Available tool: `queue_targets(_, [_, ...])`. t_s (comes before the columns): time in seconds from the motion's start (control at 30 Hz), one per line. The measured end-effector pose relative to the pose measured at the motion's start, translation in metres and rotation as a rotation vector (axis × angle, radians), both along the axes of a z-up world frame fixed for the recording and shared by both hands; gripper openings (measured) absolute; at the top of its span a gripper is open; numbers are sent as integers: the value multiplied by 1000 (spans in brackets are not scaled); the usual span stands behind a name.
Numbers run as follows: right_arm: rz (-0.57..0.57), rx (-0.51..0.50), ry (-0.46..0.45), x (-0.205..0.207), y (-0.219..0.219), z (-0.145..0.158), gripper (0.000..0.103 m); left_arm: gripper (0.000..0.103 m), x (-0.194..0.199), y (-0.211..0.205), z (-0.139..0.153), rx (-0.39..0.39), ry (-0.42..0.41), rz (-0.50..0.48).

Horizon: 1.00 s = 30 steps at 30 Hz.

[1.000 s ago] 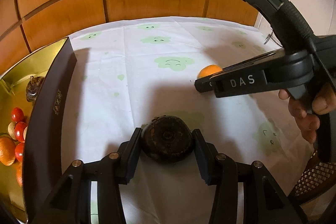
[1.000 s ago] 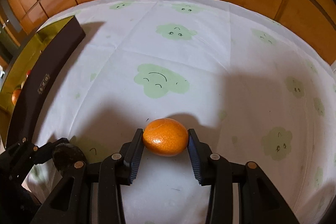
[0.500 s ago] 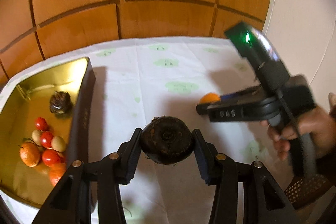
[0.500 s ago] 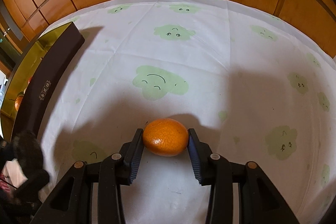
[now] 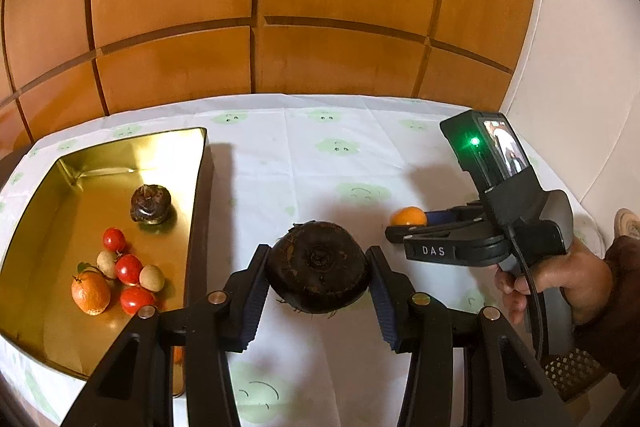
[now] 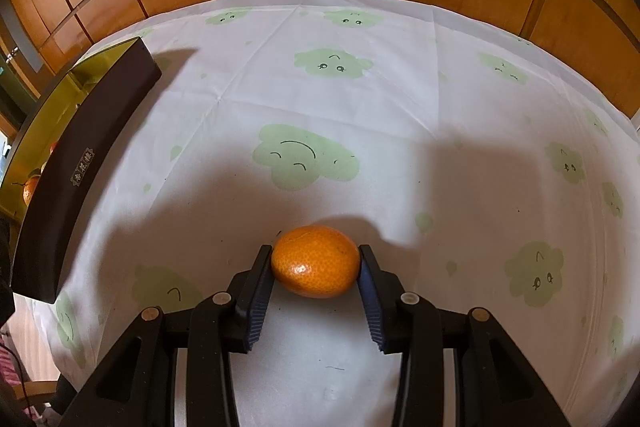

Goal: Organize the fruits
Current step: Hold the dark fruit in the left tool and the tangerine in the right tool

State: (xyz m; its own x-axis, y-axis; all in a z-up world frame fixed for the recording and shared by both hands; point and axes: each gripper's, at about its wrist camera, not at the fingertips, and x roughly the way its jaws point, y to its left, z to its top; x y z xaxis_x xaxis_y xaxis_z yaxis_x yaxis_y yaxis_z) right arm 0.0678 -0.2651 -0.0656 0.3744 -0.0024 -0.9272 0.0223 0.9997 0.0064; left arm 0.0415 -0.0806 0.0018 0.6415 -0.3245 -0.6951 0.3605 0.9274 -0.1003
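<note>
Beside the tin, the left gripper clamps a dark round fruit, seemingly clear of the cloth; it could clip the tin's wall going in. The right gripper pinches a tangerine that may roll if nudged.

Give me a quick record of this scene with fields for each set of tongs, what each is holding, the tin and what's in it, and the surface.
left tongs: shut on dark round fruit, held above the cloth
right tongs: shut on orange, low over the cloth
gold tin: left of both tongs, open
tin contents: second dark fruit, small orange, three red fruits, two pale ones
surface: white tablecloth with green smiling clouds
</note>
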Motion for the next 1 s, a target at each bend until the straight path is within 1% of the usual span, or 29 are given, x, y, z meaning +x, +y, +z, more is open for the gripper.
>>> queue_targets(0.13, [-2,5,-1,0,-1,1,42,48,-3,-4,-3,13,5,-17])
queue_targets(0.33, [-26,38,4,1,-7,3,43,48,-4,-6,-8,19,10,-34])
queue_targets(0.37, [-29,41,6,1,-8,4,44,48,-4,-6,-9,18,16,-35])
queue_targets(0.43, [-46,47,14,2,-12,7,51,48,-4,-5,-11,20,23,-36])
queue_targets(0.47, [-54,54,12,2,-14,10,52,48,-4,-4,-12,19,27,-37])
queue_targets(0.53, [-77,98,-5,2,-23,19,56,48,-3,-2,-14,14,36,-35])
queue_targets(0.6, [-104,137,-27,2,-33,30,57,48,-3,-1,-16,9,43,-33])
queue_targets(0.67, [-107,134,-42,2,-37,37,57,48,-2,0,-17,4,48,-32])
queue_targets(0.73, [-98,129,-36,5,-36,38,57,48,-2,0,-17,1,50,-33])
queue_targets(0.87, [-37,104,12,7,-22,27,57,48,-1,0,-17,-4,49,-31])
queue_targets(1.0, [15,38,35,7,-6,14,56,48,-3,0,-17,-3,52,-32])
